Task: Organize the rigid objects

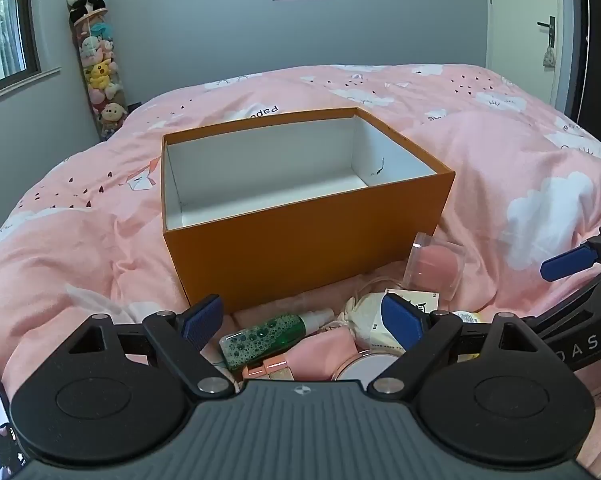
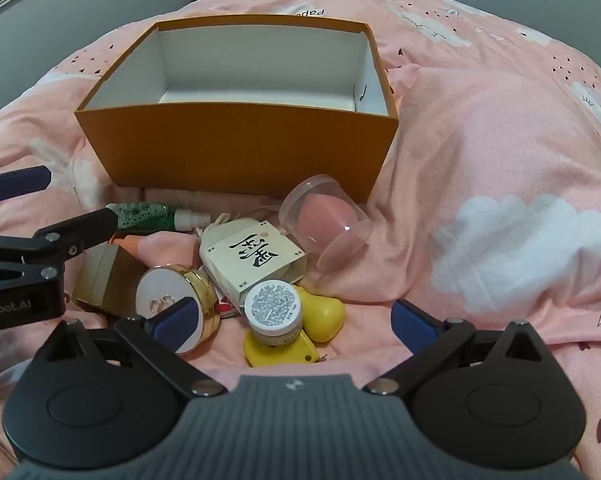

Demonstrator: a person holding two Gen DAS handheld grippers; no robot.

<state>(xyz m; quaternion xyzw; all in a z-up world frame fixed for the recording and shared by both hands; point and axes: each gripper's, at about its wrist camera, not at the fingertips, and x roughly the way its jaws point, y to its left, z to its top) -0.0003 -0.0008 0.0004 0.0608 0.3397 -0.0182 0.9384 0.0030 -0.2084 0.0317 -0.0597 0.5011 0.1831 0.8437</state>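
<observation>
Blue-padded right hand-held gripper — wide open, holding nothing.

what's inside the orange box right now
Nothing visible: the orange box shows only bare white walls and a strip of white floor. Its near wall hides the front part of the floor in both views, so something small and low there cannot be ruled out.
</observation>
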